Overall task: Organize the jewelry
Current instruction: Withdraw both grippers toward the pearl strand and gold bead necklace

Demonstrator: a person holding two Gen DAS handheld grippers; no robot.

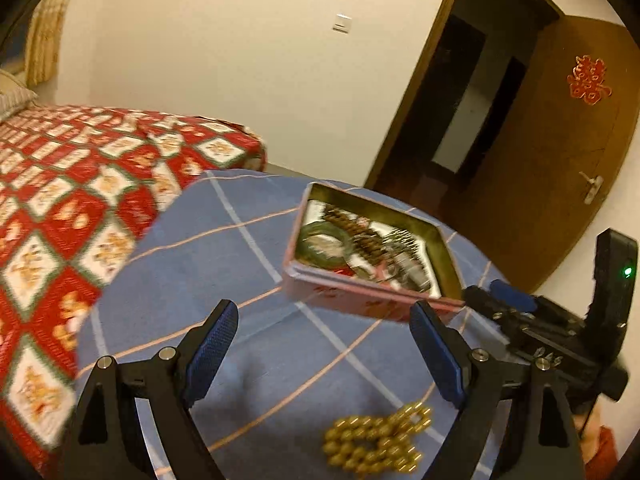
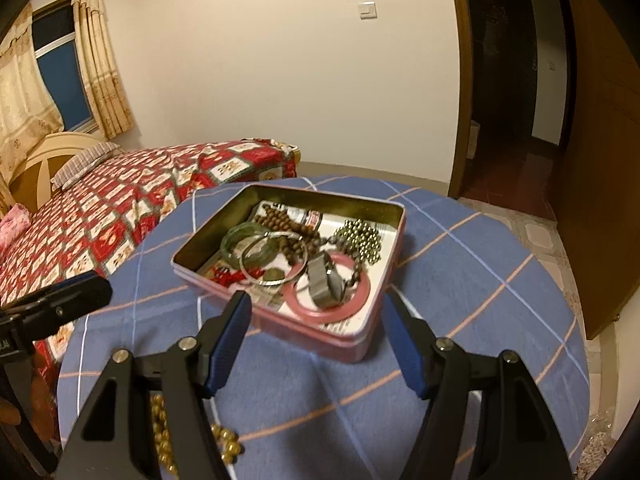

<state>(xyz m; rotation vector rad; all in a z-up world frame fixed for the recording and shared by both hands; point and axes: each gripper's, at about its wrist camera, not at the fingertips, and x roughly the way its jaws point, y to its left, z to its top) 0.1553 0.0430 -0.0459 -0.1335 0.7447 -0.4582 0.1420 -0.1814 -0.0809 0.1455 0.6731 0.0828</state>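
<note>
- The left gripper [image 1: 324, 344] hangs spread and empty above the gold bead strand [image 1: 378, 440], which lies loose on the blue cloth [image 1: 240, 248]; drop straight, pinch the bunched middle.
- The pink tin [image 2: 344, 336], near, already holds bangles.
- The right gripper [image 2: 316, 336], spread and empty, could steady that tin.

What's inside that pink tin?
The pink tin holds a green bangle, brown beads, a pink ring, a watch and metal beads. Printed paper beneath is mostly covered.
</note>
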